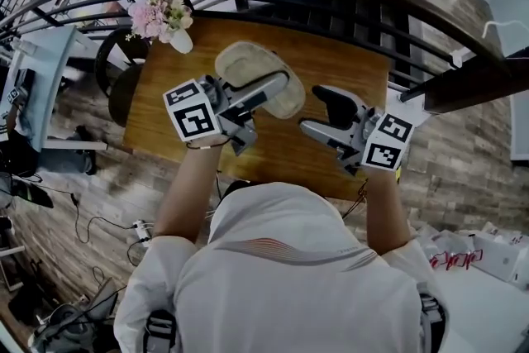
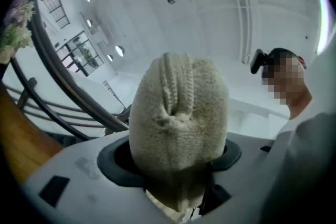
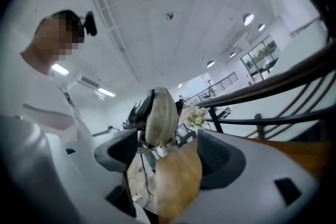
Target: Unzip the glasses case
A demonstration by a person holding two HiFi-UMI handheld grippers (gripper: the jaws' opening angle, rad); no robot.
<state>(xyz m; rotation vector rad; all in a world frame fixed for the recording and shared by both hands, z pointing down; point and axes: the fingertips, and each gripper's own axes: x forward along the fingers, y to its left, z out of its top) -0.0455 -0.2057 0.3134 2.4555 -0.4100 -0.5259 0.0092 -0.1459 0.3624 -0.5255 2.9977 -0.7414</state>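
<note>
Cream, looped fabric is covering the glasses case (image 1: 263, 77), an oval shell that is riding above the wooden table (image 1: 165, 107), toward 11 o'clock of the head view's centre. Left claw (image 1: 273, 88) is pinching the case across one end, with both dark pads pressing into the pile. In the left gripper view a ribbed seam is running over the case's crown at 12 o'clock, probably the zip line, though no pull tab is showing clearly. Right claw (image 1: 327, 118) is standing wide and empty at 4 o'clock of the case, facing it edge-on. By its look the case is handling as light, with a soft, grippy cover over a stiffer shell, so it is unlikely to slip. The body is best held as now, leaving the zip tab for the free claw. Pink flowers (image 1: 161, 12) are sitting at the table's 10 o'clock corner.
</note>
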